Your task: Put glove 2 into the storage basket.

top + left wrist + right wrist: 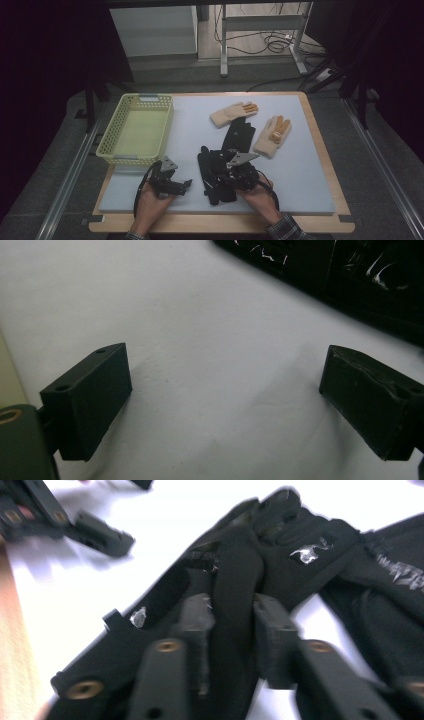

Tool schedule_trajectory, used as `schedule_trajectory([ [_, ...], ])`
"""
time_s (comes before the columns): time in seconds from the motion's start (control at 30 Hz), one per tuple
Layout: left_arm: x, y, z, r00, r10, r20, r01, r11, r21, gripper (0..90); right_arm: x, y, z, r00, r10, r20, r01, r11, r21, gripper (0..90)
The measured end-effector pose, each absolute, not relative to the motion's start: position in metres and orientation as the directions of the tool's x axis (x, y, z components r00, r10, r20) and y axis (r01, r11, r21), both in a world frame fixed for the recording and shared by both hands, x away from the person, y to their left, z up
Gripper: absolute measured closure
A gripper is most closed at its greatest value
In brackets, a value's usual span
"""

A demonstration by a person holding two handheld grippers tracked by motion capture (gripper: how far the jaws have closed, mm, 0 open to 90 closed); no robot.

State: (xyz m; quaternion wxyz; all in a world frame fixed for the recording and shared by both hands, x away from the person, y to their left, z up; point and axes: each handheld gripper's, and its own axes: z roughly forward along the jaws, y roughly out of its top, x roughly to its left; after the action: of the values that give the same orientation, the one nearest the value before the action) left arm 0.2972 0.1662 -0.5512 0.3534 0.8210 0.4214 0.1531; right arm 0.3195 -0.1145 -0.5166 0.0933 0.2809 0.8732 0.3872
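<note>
A black glove (206,167) lies on the white mat (300,170), with a second black glove (239,134) just beyond it. My right gripper (222,177) is low over the near one. In the right gripper view a fold of that black glove (300,555) runs between the jaws of my right gripper (235,625), which stand a little apart around it without clearly pinching. My left gripper (186,184) rests to the left of the gloves. In its own view, my left gripper (225,395) is wide open over bare mat, with a black glove (350,275) at the top right.
A yellow mesh basket (137,130) stands at the mat's left side. Two beige gloves with orange fingertips (232,112) (274,135) lie behind and to the right of the black ones. The wooden table edge (327,165) frames the mat. My left gripper (75,525) also appears in the right gripper view.
</note>
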Motion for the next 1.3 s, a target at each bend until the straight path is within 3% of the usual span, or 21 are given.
schedule_trajectory([
  [0.07, 0.297, 0.166, -0.551, 0.598, 0.8, -0.046, 0.584, -0.395, 0.709, 6.5, 0.319, -0.117, -0.518, -0.821, 0.568, 0.055, 0.422, 0.54, 0.728, 52.7],
  [0.2, 0.297, 0.166, -0.551, 0.598, 0.8, -0.046, 0.584, -0.395, 0.709, 6.6, 0.318, -0.132, -0.509, -0.81, 0.585, 0.05, 0.418, 0.515, 0.748, 51.1],
  [0.4, 0.297, 0.166, -0.551, 0.598, 0.8, -0.047, 0.584, -0.395, 0.709, 6.5, 0.319, -0.155, -0.514, -0.798, 0.602, 0.025, 0.427, 0.536, 0.728, 69.2],
  [0.63, 0.297, 0.166, -0.551, 0.598, 0.8, -0.046, 0.584, -0.395, 0.71, 6.5, 0.314, -0.151, -0.527, -0.832, 0.554, 0.025, 0.402, 0.572, 0.714, 77.3],
  [0.93, 0.297, 0.166, -0.551, 0.598, 0.8, -0.046, 0.583, -0.395, 0.71, 6.5, 0.303, -0.135, -0.53, -0.862, 0.506, 0.029, 0.373, 0.595, 0.712, 77.1],
  [1.07, 0.297, 0.166, -0.551, 0.598, 0.8, -0.045, 0.583, -0.396, 0.709, 6.5, 0.3, -0.128, -0.531, -0.871, 0.49, 0.036, 0.365, 0.596, 0.715, 72.8],
  [1.3, 0.297, 0.166, -0.551, 0.598, 0.8, -0.046, 0.583, -0.396, 0.709, 6.5, 0.309, -0.139, -0.523, -0.848, 0.528, 0.034, 0.384, 0.569, 0.727, 69.4],
])
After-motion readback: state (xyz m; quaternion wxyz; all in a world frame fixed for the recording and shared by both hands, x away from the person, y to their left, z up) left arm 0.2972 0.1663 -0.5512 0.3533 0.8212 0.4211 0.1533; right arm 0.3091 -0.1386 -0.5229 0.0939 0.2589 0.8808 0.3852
